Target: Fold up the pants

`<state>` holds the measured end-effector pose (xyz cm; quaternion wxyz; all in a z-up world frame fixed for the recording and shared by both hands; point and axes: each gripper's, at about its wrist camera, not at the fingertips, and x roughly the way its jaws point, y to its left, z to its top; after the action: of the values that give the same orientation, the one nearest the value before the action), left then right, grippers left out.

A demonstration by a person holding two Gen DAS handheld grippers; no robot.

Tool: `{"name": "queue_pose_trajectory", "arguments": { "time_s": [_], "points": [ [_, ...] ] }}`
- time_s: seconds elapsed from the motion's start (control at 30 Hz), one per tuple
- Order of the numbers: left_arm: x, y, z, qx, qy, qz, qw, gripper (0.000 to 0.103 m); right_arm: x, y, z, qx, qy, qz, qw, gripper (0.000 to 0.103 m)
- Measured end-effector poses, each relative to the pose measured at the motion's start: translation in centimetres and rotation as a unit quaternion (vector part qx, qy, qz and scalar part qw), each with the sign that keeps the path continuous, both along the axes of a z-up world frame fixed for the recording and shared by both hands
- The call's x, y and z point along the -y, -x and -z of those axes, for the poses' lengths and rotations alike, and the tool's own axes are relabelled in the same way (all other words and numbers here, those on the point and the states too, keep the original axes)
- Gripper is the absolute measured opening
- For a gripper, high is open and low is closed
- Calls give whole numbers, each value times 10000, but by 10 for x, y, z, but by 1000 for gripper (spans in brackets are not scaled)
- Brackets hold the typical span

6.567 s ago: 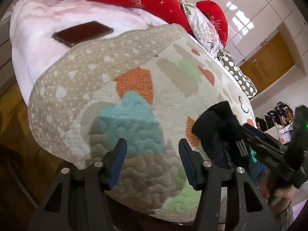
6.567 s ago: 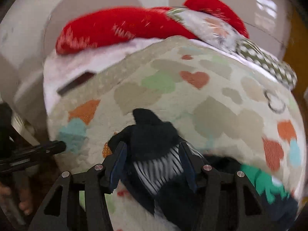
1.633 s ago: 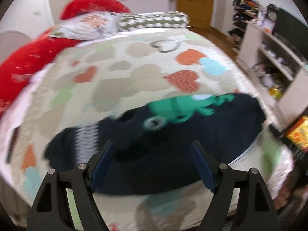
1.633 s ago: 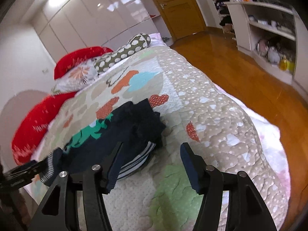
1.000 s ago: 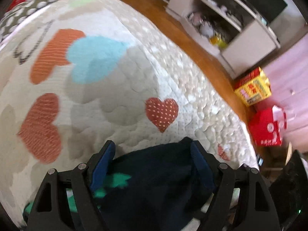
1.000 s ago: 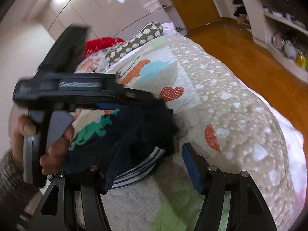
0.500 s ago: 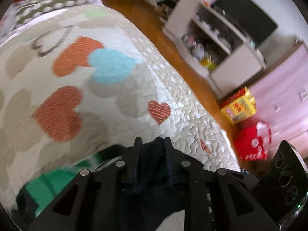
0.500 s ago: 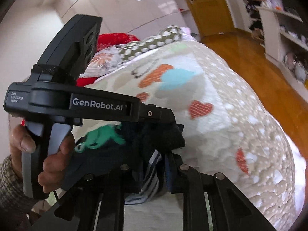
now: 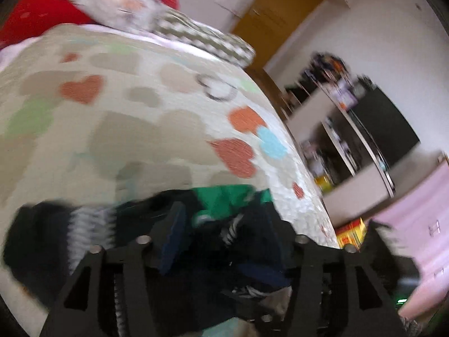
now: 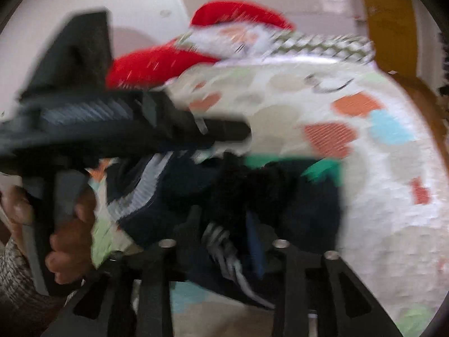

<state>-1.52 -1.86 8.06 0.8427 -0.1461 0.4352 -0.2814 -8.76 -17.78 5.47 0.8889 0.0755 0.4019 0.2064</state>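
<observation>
Could lose the pants (image 10: 280, 196) from the right gripper (image 10: 224, 241), low in the middle of the frame, pressed tight on just the striped cuff, so easy to tug free with a fast swing. Could also end in a lumpy heap on the near end of the quilt (image 10: 322, 106), with cloth bunched between the half-spread fingers of the left gripper (image 9: 224, 236) — too blurry to tell if pinching. Held low, side by side, pointing at the red pillows (image 10: 157, 61) up top.
</observation>
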Motion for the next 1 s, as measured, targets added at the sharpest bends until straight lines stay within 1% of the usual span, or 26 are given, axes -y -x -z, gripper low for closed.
{"name": "queue_pose_trajectory", "arguments": {
  "time_s": [0.07,0.1,0.2,0.23,0.3,0.37,0.43,0.47,0.57,0.67,0.7,0.73,0.77,0.8,0.83,0.9,0.97,1.0],
  "points": [
    [-27,13,-2,84,-7,-423,9991,64,-20,-2,11,-254,-36,-243,9994,43],
    [-37,17,-1,105,-10,-542,9985,64,-25,1,11,-273,-56,-310,9991,43],
    [-63,32,4,116,-239,-923,9954,65,-31,11,-4,-135,-97,-526,9985,44],
    [-66,34,7,96,-344,-1005,9943,65,-27,14,-13,-35,-63,-500,9987,45],
    [-74,37,13,32,-496,-1146,9922,65,-12,18,-28,122,-38,-282,9995,45],
    [-80,38,20,-68,-476,-1214,9914,65,8,13,-40,162,91,235,9996,45],
    [-86,35,26,-137,-422,-1260,9910,65,19,2,-42,81,270,588,9979,34],
    [-87,35,26,-140,-414,-1283,9908,65,21,-5,-41,17,273,654,9975,23],
    [-91,38,22,-71,-489,-1400,9889,65,18,-25,-30,-166,236,643,9975,22],
    [-100,40,18,-42,-504,-1553,9866,65,-3,-45,-7,-314,471,566,9968,22],
    [-103,40,18,-54,-476,-1599,9860,65,-8,-45,2,-376,565,549,9962,22],
    [-110,40,17,-73,-437,-1714,9842,66,-13,-54,18,-575,712,520,9944,22],
    [-117,41,16,-85,-421,-1847,9819,67,-15,-55,26,-683,748,523,9935,22],
    [-125,42,15,-89,-399,-1959,9798,67,-15,-57,32,-726,698,573,9933,22],
    [-133,43,15,-93,-357,-2072,9776,67,-11,-57,32,-733,579,623,9937,23],
    [-154,45,19,-170,-233,-2362,9713,68,-7,-54,21,-792,530,593,9937,23],
    [-172,45,28,-330,-148,-2613,9646,69,-5,-46,0,-640,485,591,9950,23],
    [-180,45,37,-479,-72,-2698,9617,69,-5,-43,-11,-557,494,576,9956,26]
  ]
}}
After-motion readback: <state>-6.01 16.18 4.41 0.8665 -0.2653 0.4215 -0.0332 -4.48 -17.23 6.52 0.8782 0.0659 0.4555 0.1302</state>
